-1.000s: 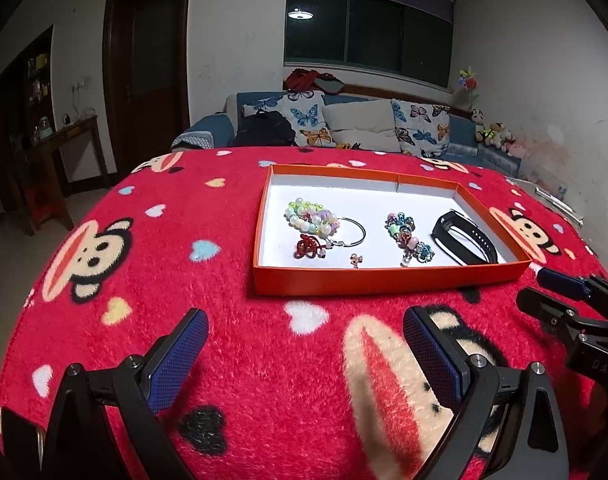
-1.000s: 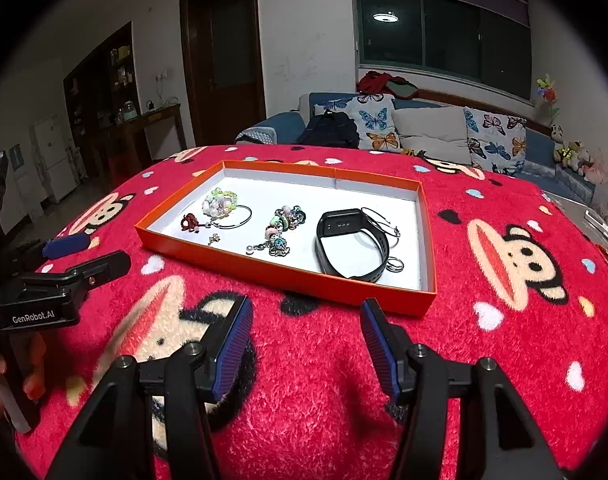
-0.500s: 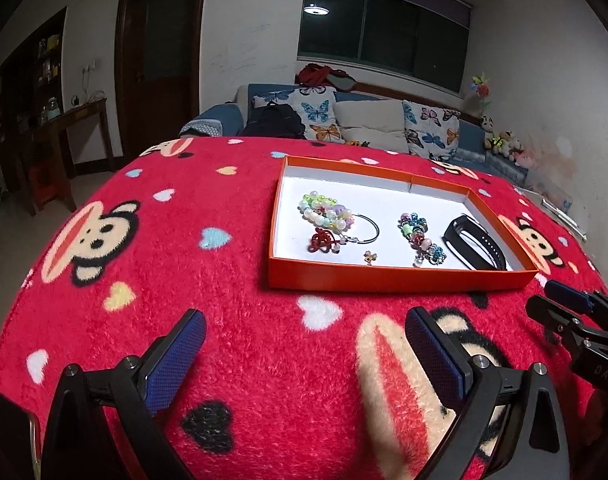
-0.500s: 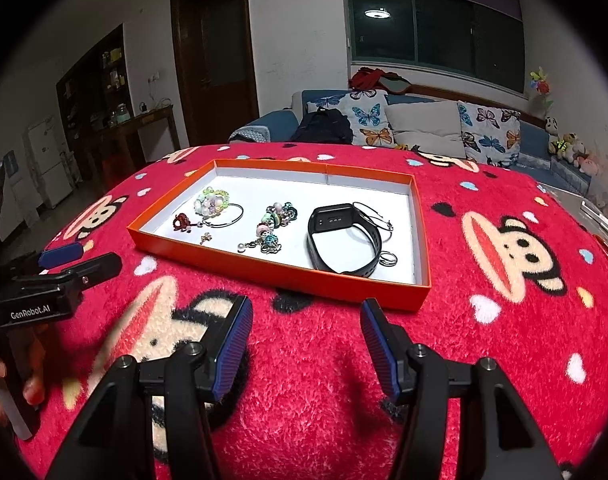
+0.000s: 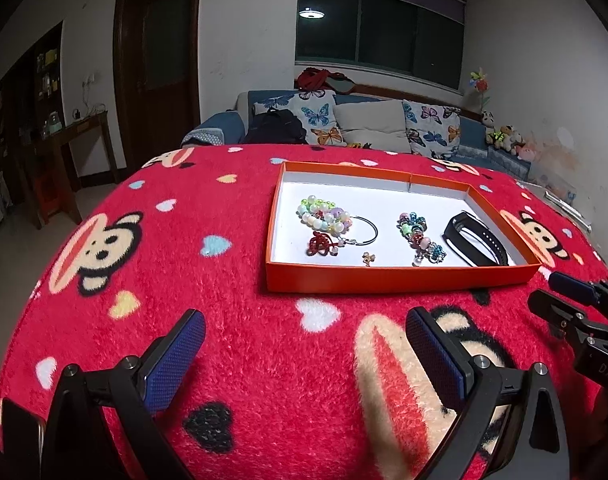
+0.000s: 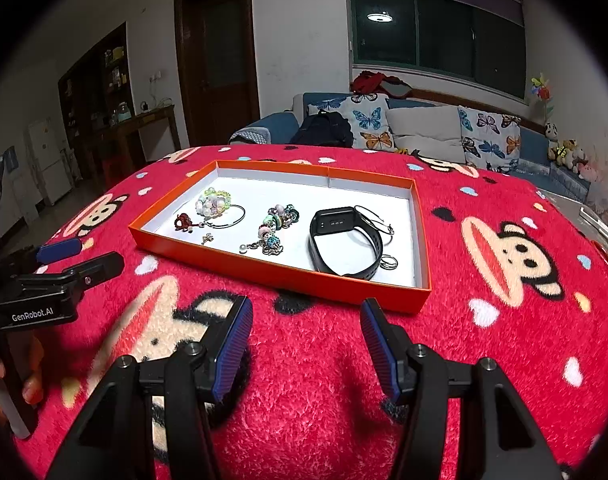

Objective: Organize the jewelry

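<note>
Over the last second both cameras' view of the orange tray [image 5: 399, 278] shifts slightly; the tray's contents keep their places. Both claws hang low over the red monkey-print blanket [image 5: 232, 320] on the tabletop, short of the tray.

Left claw [image 5: 304, 354]: released, jaws wide apart, nothing between them. The tray lies ahead and somewhat to its right.

Right claw [image 6: 304, 344]: released, jaws apart, nothing held. The tray lies directly ahead, its near wall just beyond the fingertips.

Tray contents, all resting on the white floor:
- pastel bead bracelet [image 5: 323, 214], with a red knot charm [image 5: 321, 244] beside it
- small gold charm [image 5: 368, 258]
- mixed bead bracelet [image 5: 417, 236]
- black fitness band [image 6: 345, 240]
- rings [image 6: 388, 263]

Assessment: the jewelry lies gathered in the tray. This fits either a finished sort or items awaiting rearrangement.
</note>
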{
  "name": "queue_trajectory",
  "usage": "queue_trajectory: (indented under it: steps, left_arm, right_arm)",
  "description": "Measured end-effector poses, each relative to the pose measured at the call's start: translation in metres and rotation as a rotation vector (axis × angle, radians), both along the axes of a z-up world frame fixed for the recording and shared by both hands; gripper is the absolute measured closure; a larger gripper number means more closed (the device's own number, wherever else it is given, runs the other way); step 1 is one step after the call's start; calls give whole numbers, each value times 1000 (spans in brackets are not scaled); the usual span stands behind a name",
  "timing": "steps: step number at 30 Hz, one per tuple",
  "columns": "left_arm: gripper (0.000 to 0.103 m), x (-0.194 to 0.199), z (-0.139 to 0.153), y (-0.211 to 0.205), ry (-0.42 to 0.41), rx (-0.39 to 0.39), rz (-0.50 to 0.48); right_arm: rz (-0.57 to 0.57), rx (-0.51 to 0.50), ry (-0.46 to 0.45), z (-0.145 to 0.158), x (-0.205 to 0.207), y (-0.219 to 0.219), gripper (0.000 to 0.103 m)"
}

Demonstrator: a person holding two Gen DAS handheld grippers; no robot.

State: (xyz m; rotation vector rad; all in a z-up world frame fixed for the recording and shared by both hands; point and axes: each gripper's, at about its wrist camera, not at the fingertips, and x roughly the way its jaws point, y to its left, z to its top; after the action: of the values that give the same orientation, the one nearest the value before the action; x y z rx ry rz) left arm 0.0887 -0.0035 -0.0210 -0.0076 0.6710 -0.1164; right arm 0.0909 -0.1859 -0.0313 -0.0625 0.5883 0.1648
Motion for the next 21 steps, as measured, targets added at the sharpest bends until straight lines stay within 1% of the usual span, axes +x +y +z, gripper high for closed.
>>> queue_trajectory:
  steps: [21]
  left_arm:
    - [0,1,-1,-2,4,11,-3]
  right_arm:
    - [-1,-5,3,0,0,1,42]
